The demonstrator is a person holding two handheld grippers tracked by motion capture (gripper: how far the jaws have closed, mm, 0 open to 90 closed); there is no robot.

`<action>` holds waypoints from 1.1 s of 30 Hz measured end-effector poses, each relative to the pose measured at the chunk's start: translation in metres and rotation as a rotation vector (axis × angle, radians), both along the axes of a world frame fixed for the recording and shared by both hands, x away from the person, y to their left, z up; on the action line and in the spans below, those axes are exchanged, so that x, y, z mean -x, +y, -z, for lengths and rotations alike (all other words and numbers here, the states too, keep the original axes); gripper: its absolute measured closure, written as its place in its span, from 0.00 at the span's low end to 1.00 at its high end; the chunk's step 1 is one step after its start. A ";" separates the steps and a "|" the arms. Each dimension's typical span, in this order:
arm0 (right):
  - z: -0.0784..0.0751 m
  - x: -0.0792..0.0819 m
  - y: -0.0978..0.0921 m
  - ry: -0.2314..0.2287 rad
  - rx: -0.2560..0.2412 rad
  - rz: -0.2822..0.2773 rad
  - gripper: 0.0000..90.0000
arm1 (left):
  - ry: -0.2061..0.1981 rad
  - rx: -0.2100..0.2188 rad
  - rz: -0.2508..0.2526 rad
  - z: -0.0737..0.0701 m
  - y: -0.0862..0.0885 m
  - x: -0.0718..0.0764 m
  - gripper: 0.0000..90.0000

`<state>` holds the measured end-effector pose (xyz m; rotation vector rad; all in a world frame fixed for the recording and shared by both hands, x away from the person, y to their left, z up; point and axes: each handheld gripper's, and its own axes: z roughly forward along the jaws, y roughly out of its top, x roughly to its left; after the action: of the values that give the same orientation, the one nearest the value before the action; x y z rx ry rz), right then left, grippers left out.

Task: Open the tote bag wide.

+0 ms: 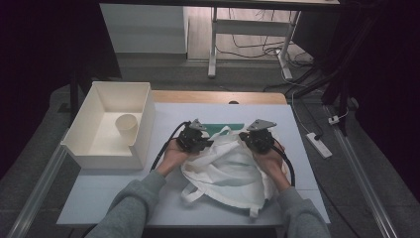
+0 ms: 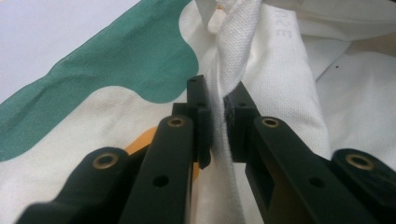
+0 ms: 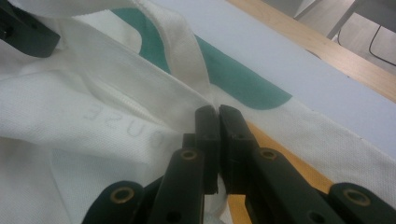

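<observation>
White canvas tote bag (image 1: 225,171) with green print, crumpled on the table's middle, rim pinched at both sides

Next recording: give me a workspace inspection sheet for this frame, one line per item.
Surface: pale blue table with a wooden strip along its far edge.
Job's things: white tote bag with green and orange print, crumpled at centre.
Clutter: open white box at left, a paper cup upright inside it.
Grippers: left hand-held gripper shut on a bag strap; right hand-held gripper shut on the bag's upper edge.
Cables: a black cable trails from each gripper; a power strip and loose wires lie on the floor to the right.
Surroundings: desk legs beyond the table, dark on both sides.
</observation>
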<state>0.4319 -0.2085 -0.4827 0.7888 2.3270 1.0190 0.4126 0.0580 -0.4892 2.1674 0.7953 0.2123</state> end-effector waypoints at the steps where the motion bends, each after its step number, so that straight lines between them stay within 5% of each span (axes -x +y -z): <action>1: 0.000 0.000 0.000 0.000 0.001 -0.001 0.96 | 0.001 0.000 -0.001 0.000 0.000 0.000 0.92; 6: -0.005 0.004 0.001 -0.018 0.021 0.005 0.85 | 0.008 0.018 -0.009 0.001 0.003 -0.002 0.92; 10: -0.026 0.017 0.001 -0.038 -0.057 -0.018 0.71 | 0.021 0.041 -0.010 0.002 0.006 -0.004 0.92; 16: -0.048 0.057 0.014 0.011 -0.104 -0.142 0.63 | 0.022 0.046 -0.010 0.003 0.007 -0.004 0.92; 24: -0.030 0.098 0.036 0.121 -0.038 -0.241 0.54 | 0.014 0.045 -0.010 0.002 0.007 -0.003 0.92; 33: 0.001 0.096 0.051 0.247 0.040 -0.270 0.51 | 0.013 0.046 -0.011 0.002 0.007 -0.003 0.92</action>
<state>0.3357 -0.1573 -0.4841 0.6262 2.7137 1.0303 0.4154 0.0649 -0.4908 2.1239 0.8118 0.1843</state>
